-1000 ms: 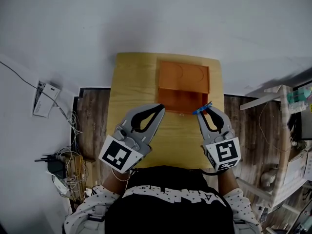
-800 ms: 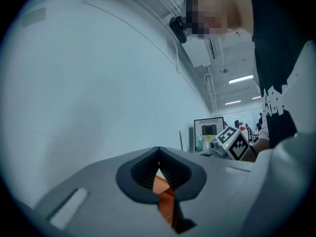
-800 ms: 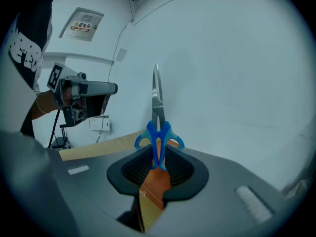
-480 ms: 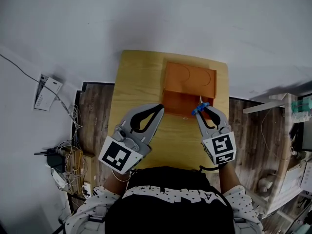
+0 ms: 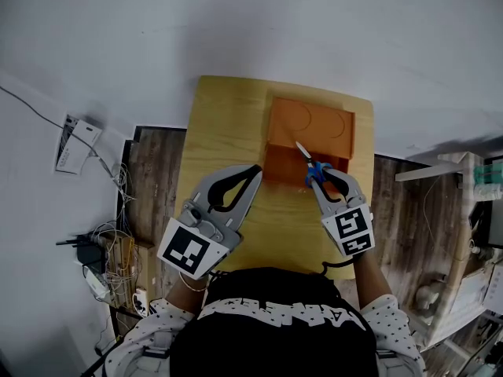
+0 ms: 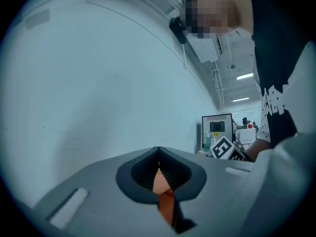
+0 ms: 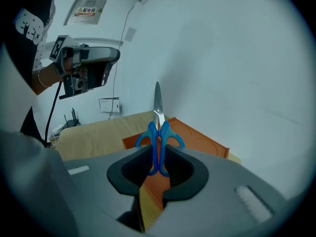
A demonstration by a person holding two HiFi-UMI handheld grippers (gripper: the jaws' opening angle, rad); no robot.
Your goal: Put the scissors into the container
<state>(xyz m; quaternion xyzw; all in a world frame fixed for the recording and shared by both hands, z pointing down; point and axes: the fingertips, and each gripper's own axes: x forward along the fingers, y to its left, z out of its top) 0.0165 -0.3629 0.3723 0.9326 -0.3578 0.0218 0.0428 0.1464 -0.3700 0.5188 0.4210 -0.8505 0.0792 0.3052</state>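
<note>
An orange container (image 5: 310, 122) stands at the far end of the yellow wooden table (image 5: 228, 132), its open compartment facing me. My right gripper (image 5: 319, 179) is shut on the blue handles of the scissors (image 5: 308, 163), whose steel blades point up and left over the container's open part. In the right gripper view the scissors (image 7: 158, 132) stand upright between the jaws, with the container (image 7: 200, 141) beyond them. At the container's near left corner my left gripper (image 5: 256, 171) is shut with nothing in it. In the left gripper view my left gripper (image 6: 158, 157) shows its jaws meeting.
The small table stands against a white wall (image 5: 251, 30). Dark wooden floor lies on both sides. A tangle of cables and a power strip (image 5: 106, 269) lies at the left, and a pale wooden rack (image 5: 460, 234) stands at the right.
My right gripper has moved left and forward to the container's front edge. The scissors have swung so their blades now reach over the container. The left gripper has barely moved.
</note>
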